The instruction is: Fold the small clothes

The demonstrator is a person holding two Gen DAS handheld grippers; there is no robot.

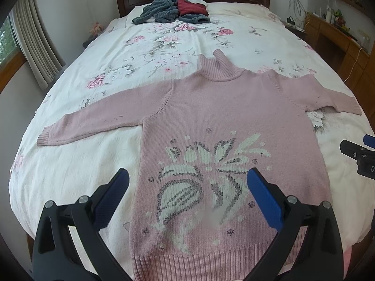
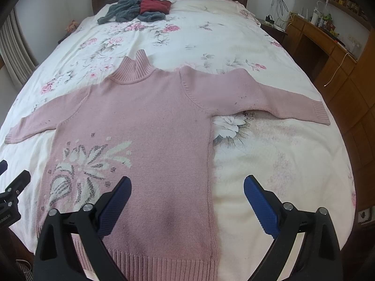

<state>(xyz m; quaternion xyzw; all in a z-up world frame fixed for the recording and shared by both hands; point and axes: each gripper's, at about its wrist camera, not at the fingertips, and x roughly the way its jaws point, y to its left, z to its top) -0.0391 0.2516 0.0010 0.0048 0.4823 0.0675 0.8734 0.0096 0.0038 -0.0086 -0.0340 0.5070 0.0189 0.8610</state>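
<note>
Pink knitted turtleneck sweater (image 1: 225, 107) lay flat, sleeves spread, on the floral-quilted bed (image 1: 93, 164) just ahead of both tools; left tool (image 1: 187, 182) and right tool (image 2: 187, 187) hovered released, grasping nothing.

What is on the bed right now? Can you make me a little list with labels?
sweater: pink sweater lying flat, front up, both sleeves spread out
pattern: pale flower design on its lower front
bed: floral bedspread under the sweater
far pile: grey and red clothes near the headboard
left gripper: open, holding nothing, above the hem
right gripper: open, holding nothing, above the sweater's right edge
folding: not started
</note>
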